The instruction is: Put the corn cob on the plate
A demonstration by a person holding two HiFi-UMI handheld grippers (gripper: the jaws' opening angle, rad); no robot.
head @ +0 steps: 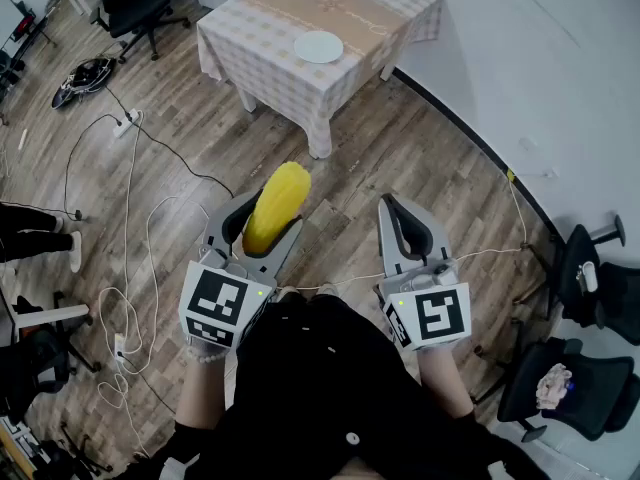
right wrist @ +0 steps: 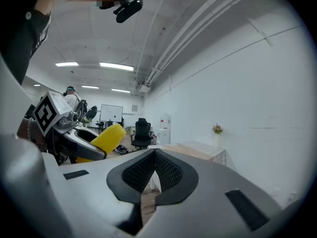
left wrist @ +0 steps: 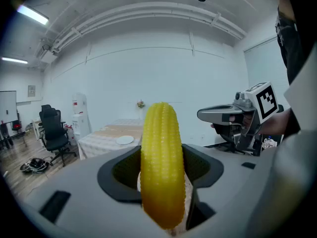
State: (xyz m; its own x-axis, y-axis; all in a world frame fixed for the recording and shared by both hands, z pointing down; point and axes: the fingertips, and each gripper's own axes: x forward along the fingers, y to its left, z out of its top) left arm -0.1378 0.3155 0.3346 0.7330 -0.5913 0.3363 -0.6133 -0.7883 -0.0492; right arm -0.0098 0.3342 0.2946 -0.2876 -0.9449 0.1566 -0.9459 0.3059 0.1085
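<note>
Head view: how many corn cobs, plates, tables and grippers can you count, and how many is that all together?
corn cob: 1
plate: 1
table: 1
grippers: 2, the left gripper and the right gripper
Total: 5
</note>
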